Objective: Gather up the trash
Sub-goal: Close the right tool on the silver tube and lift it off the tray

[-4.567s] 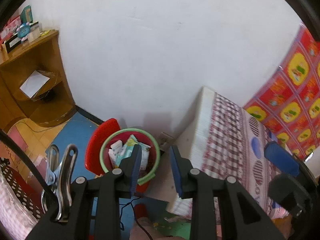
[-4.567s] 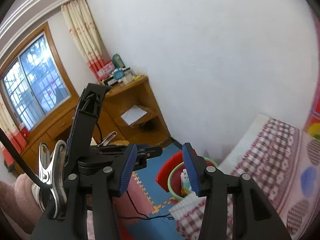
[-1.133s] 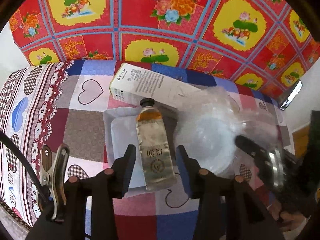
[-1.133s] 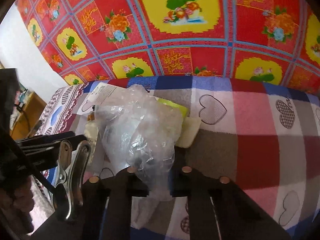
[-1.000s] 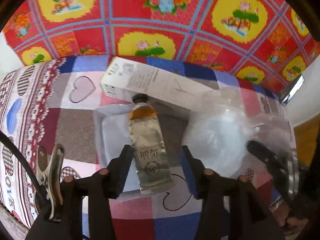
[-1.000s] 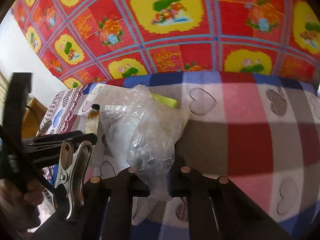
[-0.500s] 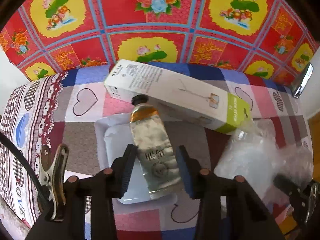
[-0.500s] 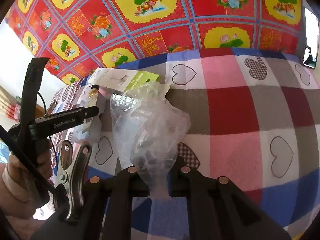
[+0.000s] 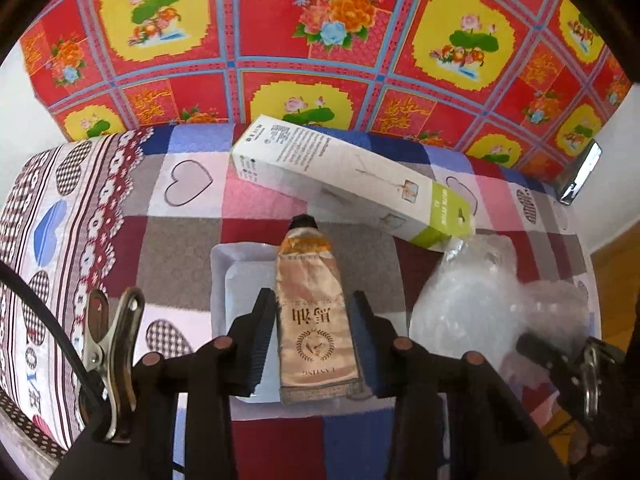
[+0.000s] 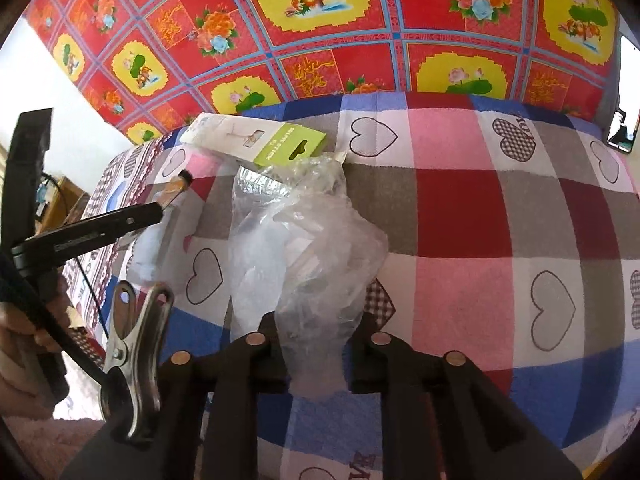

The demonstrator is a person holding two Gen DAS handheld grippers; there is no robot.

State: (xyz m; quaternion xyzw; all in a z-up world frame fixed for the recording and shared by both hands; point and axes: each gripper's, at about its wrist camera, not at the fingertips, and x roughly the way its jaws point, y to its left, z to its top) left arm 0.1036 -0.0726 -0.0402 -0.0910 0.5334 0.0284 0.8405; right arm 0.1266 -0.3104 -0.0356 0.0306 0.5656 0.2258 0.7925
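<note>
A crumpled gold tube (image 9: 310, 280) with a black cap lies partly over a flat white tray (image 9: 240, 280) on the bed. My left gripper (image 9: 314, 312) has the tube between its jaws, which are closing, with both pads against its sides. Behind them lies a long white and green box (image 9: 340, 168). A crumpled clear plastic bag (image 10: 304, 248) rests on the sheet, and its neck runs between the jaws of my right gripper (image 10: 316, 332). Those jaws are opening and loosening off the bag. The right wrist view also shows the tube (image 10: 176, 190) and the box (image 10: 260, 140) at upper left.
The bed has a checked sheet with hearts (image 10: 480, 220). A red and yellow floral cloth (image 9: 320, 40) rises behind it. The bed's edge drops off at left. Wooden floor (image 9: 616, 260) shows past the right edge. A person's hand (image 10: 24, 340) holds the left gripper.
The view went from the bin by the wall to the bed. The right gripper dragged the bag off the box and tube, then widened. The left jaws narrowed onto the tube.
</note>
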